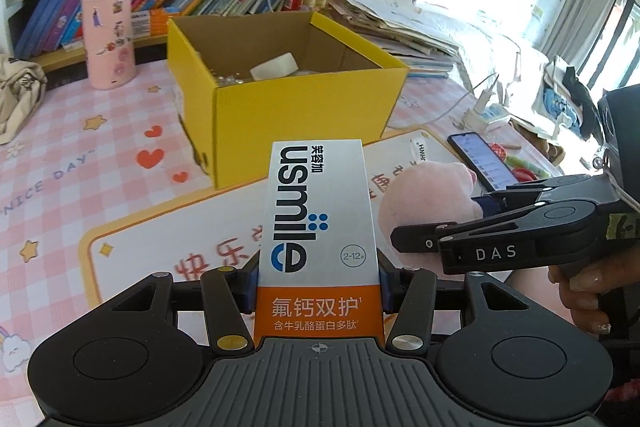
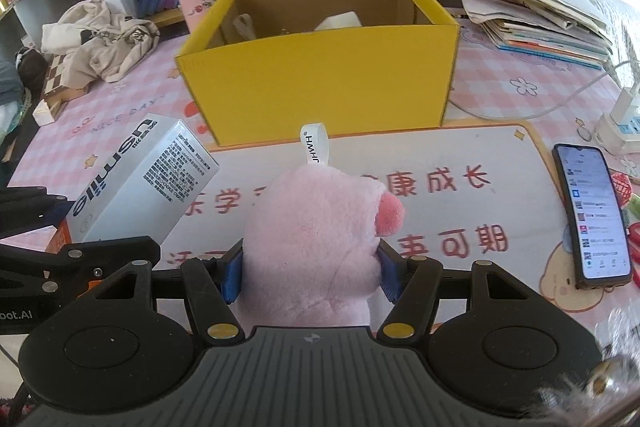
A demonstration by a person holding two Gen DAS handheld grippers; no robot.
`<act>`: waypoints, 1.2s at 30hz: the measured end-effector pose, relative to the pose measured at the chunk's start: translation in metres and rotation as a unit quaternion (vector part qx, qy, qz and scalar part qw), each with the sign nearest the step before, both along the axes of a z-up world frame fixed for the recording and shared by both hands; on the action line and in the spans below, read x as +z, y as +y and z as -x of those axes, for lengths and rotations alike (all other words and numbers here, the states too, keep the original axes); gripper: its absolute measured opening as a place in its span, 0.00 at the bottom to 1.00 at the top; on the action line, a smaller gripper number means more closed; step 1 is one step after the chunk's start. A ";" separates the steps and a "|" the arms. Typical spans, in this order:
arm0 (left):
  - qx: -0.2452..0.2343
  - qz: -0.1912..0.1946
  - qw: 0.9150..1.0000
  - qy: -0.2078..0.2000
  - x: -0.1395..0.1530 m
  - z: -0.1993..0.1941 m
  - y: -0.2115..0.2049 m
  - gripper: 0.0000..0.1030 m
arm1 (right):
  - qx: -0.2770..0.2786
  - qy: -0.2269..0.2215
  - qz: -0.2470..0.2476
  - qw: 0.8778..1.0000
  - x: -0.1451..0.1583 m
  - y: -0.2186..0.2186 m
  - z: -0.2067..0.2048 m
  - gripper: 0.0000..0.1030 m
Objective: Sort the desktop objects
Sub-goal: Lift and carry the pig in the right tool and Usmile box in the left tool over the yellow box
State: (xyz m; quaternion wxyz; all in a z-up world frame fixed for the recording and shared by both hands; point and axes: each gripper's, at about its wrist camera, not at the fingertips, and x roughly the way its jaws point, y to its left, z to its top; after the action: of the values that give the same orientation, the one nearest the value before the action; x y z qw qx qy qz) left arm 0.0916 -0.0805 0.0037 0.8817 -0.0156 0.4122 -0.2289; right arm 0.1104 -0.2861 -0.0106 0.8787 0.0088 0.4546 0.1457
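Two grippers hover above a pink checked table mat (image 2: 500,67), short of the open yellow cardboard box (image 2: 320,87). Right gripper (image 2: 310,269) clamps a pink plush pig toy (image 2: 316,247); left gripper (image 1: 318,277) squeezes a silver-and-orange "usmile" toothpaste carton (image 1: 320,227). Beside them lies a black smartphone (image 2: 591,215).

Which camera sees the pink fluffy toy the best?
The right wrist view: the pink plush toy fills the middle, squeezed in the right gripper, white loop tag showing. The left wrist view shows only part of it, behind the toothpaste box.
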 end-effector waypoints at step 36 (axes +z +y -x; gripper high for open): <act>0.070 -0.026 0.996 -0.043 0.035 -0.047 -0.079 0.49 | 0.079 -0.081 -0.039 0.993 0.022 -0.075 -0.070 0.60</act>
State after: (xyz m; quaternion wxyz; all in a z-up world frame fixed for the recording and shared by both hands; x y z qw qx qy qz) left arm 0.1381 -0.1598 0.0384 0.9126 -0.0123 0.3778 -0.1561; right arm 0.1807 -0.3610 0.0112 0.8974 -0.0051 0.3750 0.2325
